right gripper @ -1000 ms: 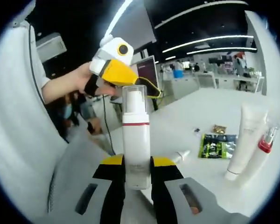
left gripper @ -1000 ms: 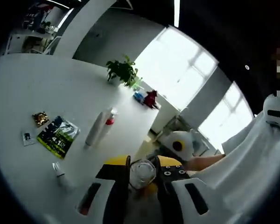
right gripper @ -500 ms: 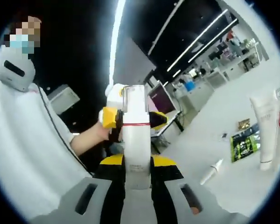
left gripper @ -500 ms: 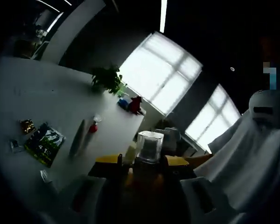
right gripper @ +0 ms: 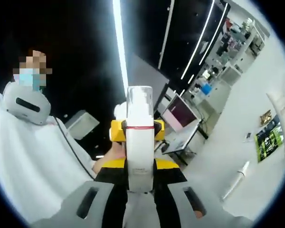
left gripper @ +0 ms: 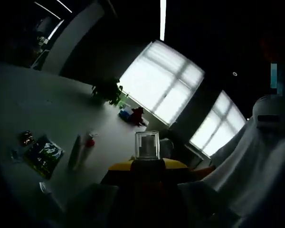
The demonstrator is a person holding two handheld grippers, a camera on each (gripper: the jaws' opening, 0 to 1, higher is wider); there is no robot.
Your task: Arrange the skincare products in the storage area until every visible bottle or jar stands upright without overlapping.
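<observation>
While the left gripper view has darkened sharply over the last second, its framing has also swung upward, so the white table (left gripper: 33,104) now sits lower and dimmer, and that is the camera moving, not the things. The left gripper (left gripper: 147,166) sits low in the shadow, and a clear cap (left gripper: 147,145) rises between its jaws; whether the jaws grip it or it merely lines up with them cannot be told in this dark. On the table, well apart from the gripper, a white tube (left gripper: 75,151) and a red-capped bottle (left gripper: 88,142) lie side by side, with a green packet (left gripper: 42,156) beside them and a potted plant (left gripper: 107,90) further back.

Turning to the right gripper view, the right gripper (right gripper: 140,178) has its jaws closed narrow on a white pump bottle (right gripper: 139,142), held upright along the jaws with its clear cap on top. A second ago the table with its tube and packet lay plain behind the bottle; now it has slid to the right edge, the green packet (right gripper: 269,140) and a small white tube (right gripper: 235,180) just in sight. The left gripper (right gripper: 137,129), yellow, shows behind the bottle.

By this reading the bottle is lifted well clear of the table and has not yet been placed; the lying tube and bottle remain to be stood up.
</observation>
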